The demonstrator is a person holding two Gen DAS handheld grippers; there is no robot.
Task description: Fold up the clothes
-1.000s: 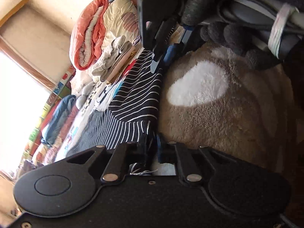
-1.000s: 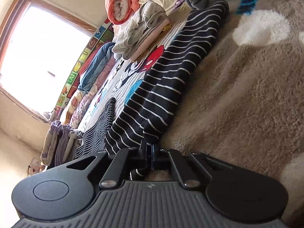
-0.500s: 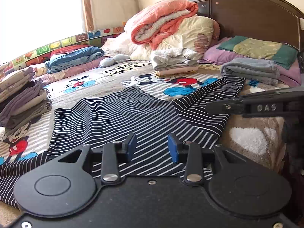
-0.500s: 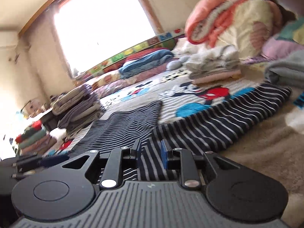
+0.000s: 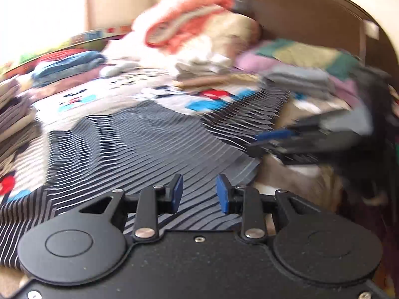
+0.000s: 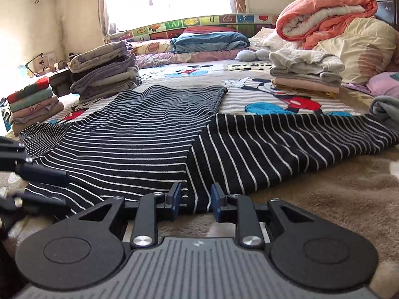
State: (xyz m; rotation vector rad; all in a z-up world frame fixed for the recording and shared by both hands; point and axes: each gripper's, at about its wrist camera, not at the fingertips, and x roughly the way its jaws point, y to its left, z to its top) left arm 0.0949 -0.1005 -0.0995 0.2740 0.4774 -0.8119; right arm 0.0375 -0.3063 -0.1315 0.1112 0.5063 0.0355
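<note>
Bedroom, bed (image 6: pixel 336 186) under a brown plush blanket and cartoon-print sheet, window behind. Versus a second ago: both views rolled back upright from sideways; both grippers then clamped on the striped garment's edge, now released and pulled back slightly. Left view motion-blurred.

Nearest: right gripper (image 6: pixel 194 200) partly open, jaws opening, nothing between the pads, hovering just at the near hem of the black-and-white striped garment (image 6: pixel 139 134). Left gripper (image 5: pixel 199 194) partly open too, jaws closing slightly, pads empty, above the same garment (image 5: pixel 139 139). Each gripper visible at the other view's edge: left one (image 6: pixel 37 174) beside the garment's left hem, right one (image 5: pixel 286 139) blurred at right.

Garment spread flat mid-bed, one sleeve stretched out to the right.

Farther: folded stacks at left (image 6: pixel 104 72) and right (image 6: pixel 306 74), rolled orange quilt (image 6: pixel 324 12), dark headboard (image 5: pixel 311 20).
</note>
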